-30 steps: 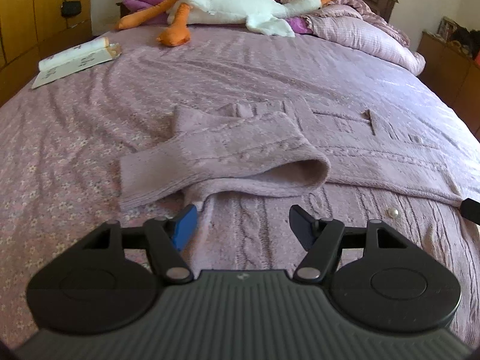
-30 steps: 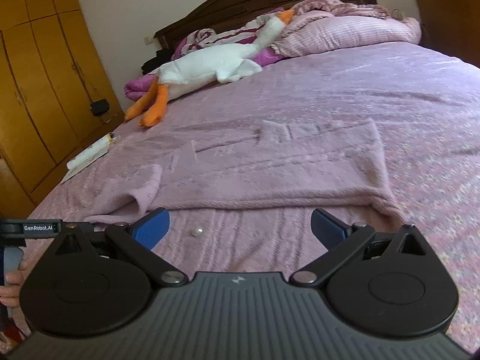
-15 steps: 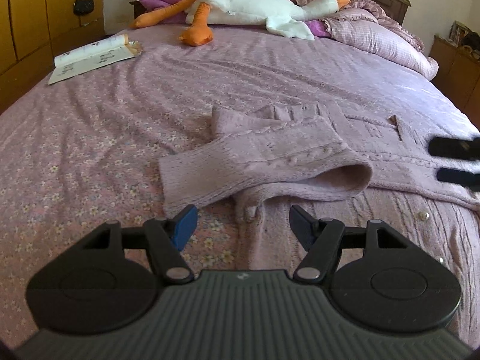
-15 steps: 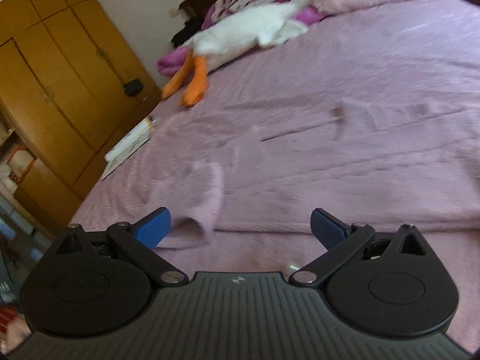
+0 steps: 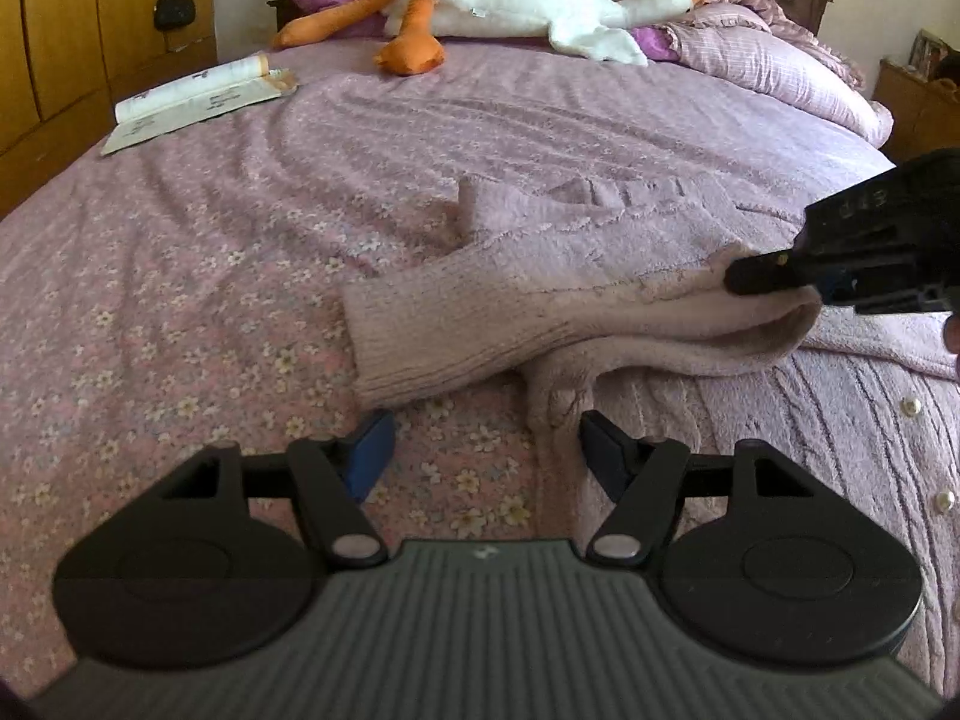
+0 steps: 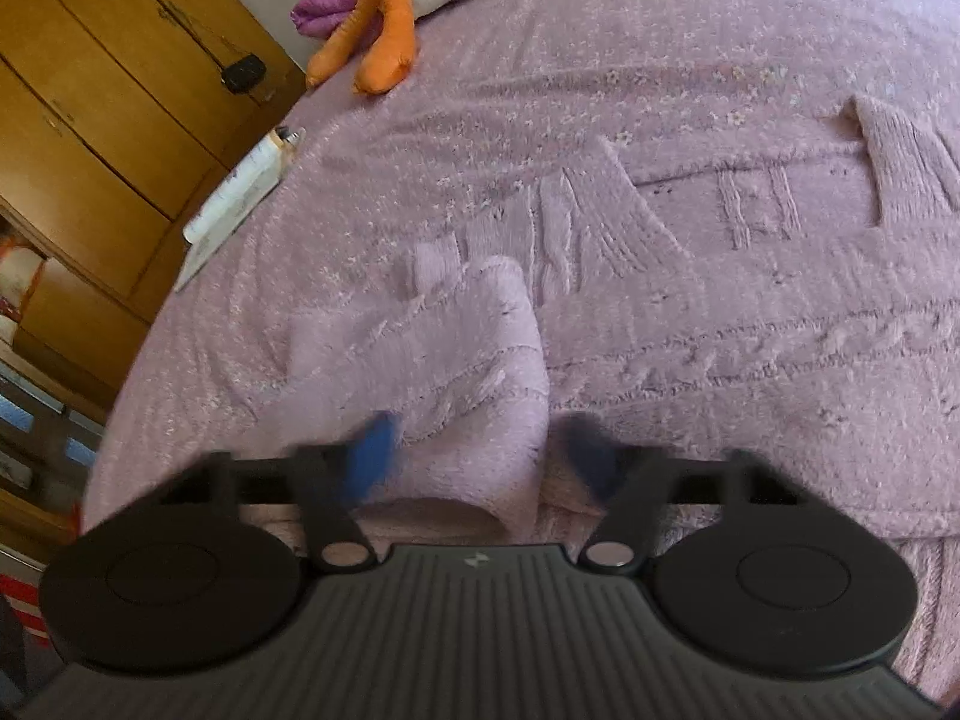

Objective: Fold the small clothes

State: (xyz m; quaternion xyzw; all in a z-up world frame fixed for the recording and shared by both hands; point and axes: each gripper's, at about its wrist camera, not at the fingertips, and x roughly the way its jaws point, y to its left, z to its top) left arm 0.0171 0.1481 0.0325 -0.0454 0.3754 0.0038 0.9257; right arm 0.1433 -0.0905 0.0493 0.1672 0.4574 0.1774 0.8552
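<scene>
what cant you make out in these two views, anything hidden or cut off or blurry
- Right gripper, right wrist view: fingers smeared by motion as its jaws close around the folded sleeve; contact unclear.
- Cardigan, left wrist view: right side cut off by the frame edge.
- Book, left wrist view: print too small to read.

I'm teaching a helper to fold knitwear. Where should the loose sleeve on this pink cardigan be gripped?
Probably at the sleeve's rounded fold, coming from the button side as the right gripper does, jaws closing with the fold between them. The doubled knit bulges up there, giving something to pinch; the cuff lies flat on the bedspread.
</scene>
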